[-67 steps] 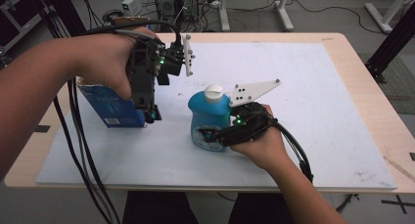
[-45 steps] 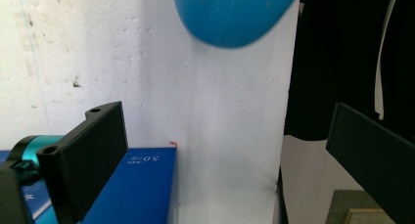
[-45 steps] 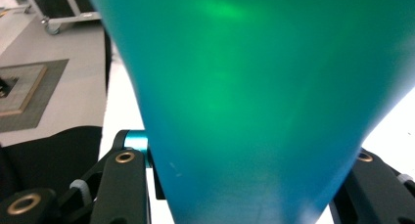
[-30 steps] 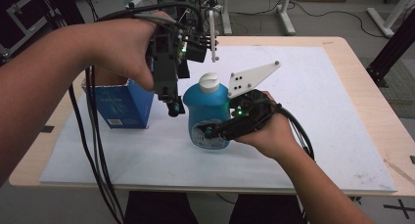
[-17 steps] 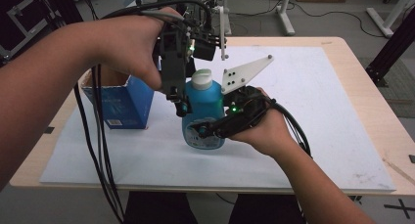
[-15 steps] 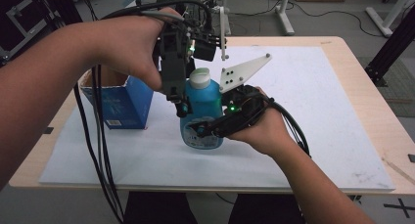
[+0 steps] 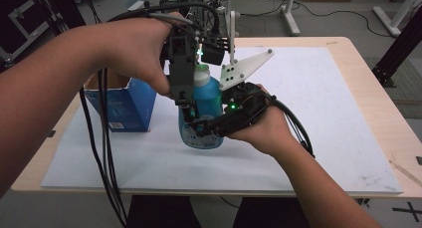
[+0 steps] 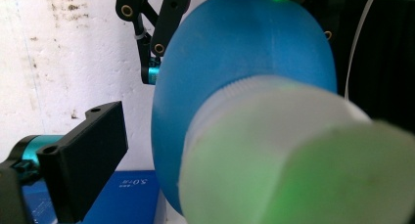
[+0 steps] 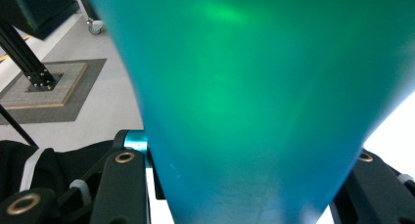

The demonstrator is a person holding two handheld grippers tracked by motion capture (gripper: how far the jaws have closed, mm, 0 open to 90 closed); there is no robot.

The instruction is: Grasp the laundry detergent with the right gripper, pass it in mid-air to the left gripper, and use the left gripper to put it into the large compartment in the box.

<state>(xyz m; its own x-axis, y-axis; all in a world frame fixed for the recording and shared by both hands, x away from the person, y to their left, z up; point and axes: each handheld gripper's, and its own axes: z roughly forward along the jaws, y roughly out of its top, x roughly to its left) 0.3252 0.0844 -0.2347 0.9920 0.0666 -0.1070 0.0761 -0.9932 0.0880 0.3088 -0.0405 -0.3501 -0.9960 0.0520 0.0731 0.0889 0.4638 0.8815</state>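
With the right gripper (image 7: 201,128) clamped on the blue plastic bottle (image 7: 201,113) held above the white mat (image 7: 323,113), the spread left gripper (image 7: 186,106), straddling its white screw cap (image 7: 201,76), could close off-centre and slip.

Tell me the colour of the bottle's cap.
White, on the blue bottle; the cap shows best in the left gripper view.

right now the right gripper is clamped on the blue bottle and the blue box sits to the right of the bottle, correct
Not quite. The right gripper is clamped on the blue bottle, but the high view shows the blue box to the left of the bottle, not the right.
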